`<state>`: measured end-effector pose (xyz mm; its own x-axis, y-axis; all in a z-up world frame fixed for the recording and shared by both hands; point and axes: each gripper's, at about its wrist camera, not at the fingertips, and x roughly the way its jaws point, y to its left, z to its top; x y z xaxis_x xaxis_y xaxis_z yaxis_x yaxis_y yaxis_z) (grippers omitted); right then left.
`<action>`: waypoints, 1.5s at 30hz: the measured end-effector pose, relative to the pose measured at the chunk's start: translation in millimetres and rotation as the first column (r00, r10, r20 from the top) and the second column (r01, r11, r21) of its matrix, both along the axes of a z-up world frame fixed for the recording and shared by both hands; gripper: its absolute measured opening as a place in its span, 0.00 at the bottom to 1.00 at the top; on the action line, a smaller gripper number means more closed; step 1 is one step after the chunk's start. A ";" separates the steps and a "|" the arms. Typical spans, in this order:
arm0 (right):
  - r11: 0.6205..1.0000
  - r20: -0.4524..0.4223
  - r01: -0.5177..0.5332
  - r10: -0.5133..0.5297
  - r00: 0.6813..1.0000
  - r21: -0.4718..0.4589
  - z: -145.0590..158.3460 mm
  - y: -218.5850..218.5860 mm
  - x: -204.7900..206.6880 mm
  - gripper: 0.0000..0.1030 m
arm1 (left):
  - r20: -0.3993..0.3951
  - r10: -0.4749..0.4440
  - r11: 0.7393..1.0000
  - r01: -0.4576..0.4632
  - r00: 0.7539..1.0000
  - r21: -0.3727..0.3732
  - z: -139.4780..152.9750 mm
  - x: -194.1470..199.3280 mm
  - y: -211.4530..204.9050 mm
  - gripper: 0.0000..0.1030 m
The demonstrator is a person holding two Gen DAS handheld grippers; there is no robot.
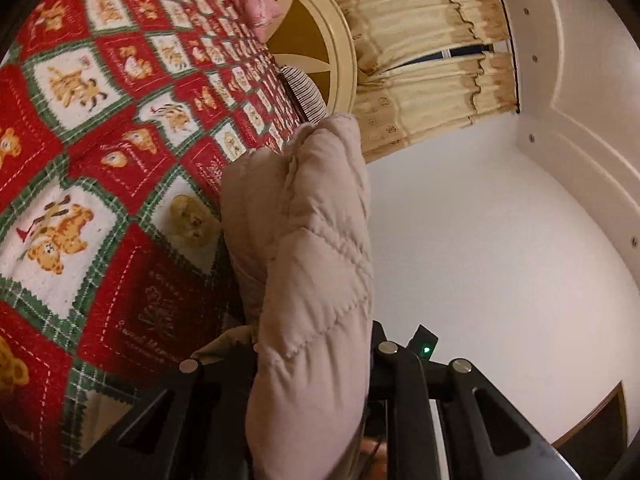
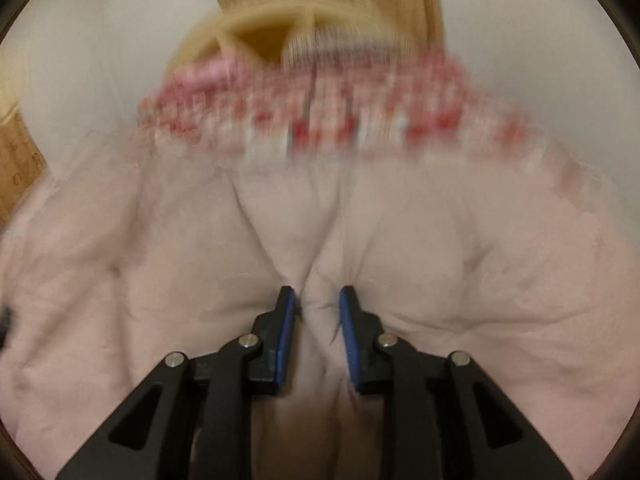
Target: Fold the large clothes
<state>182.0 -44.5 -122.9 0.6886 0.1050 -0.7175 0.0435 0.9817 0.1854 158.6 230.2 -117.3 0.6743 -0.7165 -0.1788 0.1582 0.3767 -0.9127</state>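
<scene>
The coat [image 2: 320, 248], a pale quilted padded garment, lies spread over the bed and is pinched by both grippers. In the right wrist view it fills everything ahead of and beside the right gripper [image 2: 318, 304], whose blue pads [image 2: 286, 332] stand a little apart with a ridge of the fabric gathered between them; creases run out from that spot, so the pads look to be pressing on it, though the picture is blurred. In the left wrist view a thick fold of the coat [image 1: 316, 264] rises straight out from between the fingers of the left gripper [image 1: 312, 364], nearly closed on it, and stands up ahead of the gripper off the bed. To the left of that fold lies the quilt [image 1: 104, 152], red and green with bear squares; ahead are a round headboard [image 1: 316, 36] and curtains [image 1: 424, 64], with bare wall to the right. I judge the step to be the start of a fold: both edges gripped and being lifted. The next move calls for carrying both grips the same way across the coat, keeping the edge taut between them, since the padded cloth is bulky and may slip from a shallow pinch or sag in the middle.
</scene>
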 end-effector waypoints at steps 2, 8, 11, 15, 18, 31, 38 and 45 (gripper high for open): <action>1.000 0.030 0.008 -0.008 1.000 -0.003 -3.2 3.1 -0.1 0.27 | 0.010 -0.005 1.000 0.005 1.000 -0.017 1.4 -1.1 -1.6 0.17; 0.999 0.012 0.023 -0.024 1.000 0.046 -4.6 8.1 -2.6 0.27 | 0.083 -0.042 0.998 0.044 0.996 -0.034 27.0 -11.3 -8.3 0.17; 0.980 -0.012 0.030 -0.029 1.000 0.198 -4.3 2.1 -10.6 0.27 | 0.130 -0.048 0.999 0.050 0.990 -0.013 44.9 -19.3 -8.2 0.17; 0.923 -0.059 0.005 0.020 0.998 0.385 -5.4 30.4 -11.2 0.27 | 0.219 -0.037 0.999 0.029 0.975 0.040 79.6 -36.6 -3.1 0.17; 0.842 -0.081 -0.074 0.138 0.987 0.534 -6.6 68.0 -11.1 0.27 | 0.321 -0.052 0.995 0.022 0.946 0.097 111.7 -53.0 -3.7 0.17; 0.676 -0.050 -0.262 0.404 0.913 0.689 -11.1 90.4 -7.0 0.23 | 0.276 -0.056 0.970 -0.013 0.959 0.244 103.8 -40.2 -19.2 0.19; 0.756 -0.027 -0.355 0.441 0.897 0.550 1.4 126.1 6.0 0.29 | 0.309 0.297 0.926 -0.352 0.903 0.138 101.2 -136.5 97.7 0.82; 0.859 -0.003 -0.456 0.470 0.883 0.233 16.8 183.1 9.5 0.43 | 0.186 0.502 0.820 -0.533 0.845 0.209 52.1 -198.5 183.1 0.83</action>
